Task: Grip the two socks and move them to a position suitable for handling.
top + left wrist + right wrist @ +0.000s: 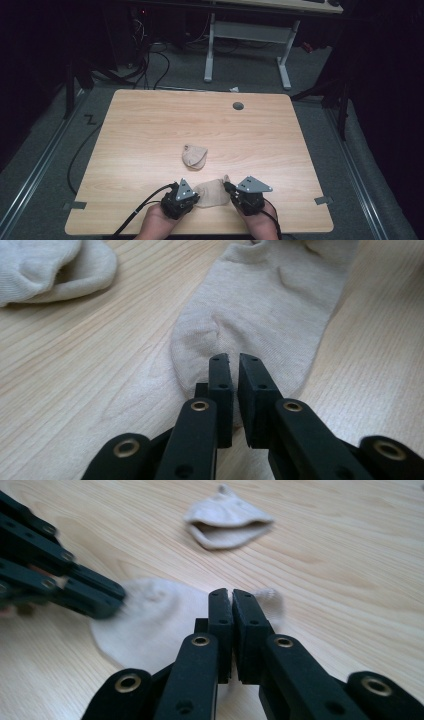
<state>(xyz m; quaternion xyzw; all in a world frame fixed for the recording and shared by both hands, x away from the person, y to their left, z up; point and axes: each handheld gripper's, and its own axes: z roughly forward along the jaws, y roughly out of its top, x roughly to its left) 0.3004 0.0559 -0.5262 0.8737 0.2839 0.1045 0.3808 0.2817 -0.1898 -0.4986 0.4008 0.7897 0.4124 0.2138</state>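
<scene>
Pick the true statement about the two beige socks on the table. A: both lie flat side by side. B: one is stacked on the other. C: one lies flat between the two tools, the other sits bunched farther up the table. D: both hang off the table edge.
C: the flat sock lies between the left tool and right tool, while the bunched sock sits apart, farther up the table.

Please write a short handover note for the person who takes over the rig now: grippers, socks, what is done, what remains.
Left gripper: jaws nearly shut on the toe end of the flat sock.
Right gripper: jaws shut at that sock's other end; it looks pinched there.
The flat sock lies at the near edge of the table, between both grippers.
The second sock lies bunched at mid-table, untouched.
Done: both ends of the flat sock look gripped.
Left: probably lifting or folding it, then dealing with the second sock.
</scene>
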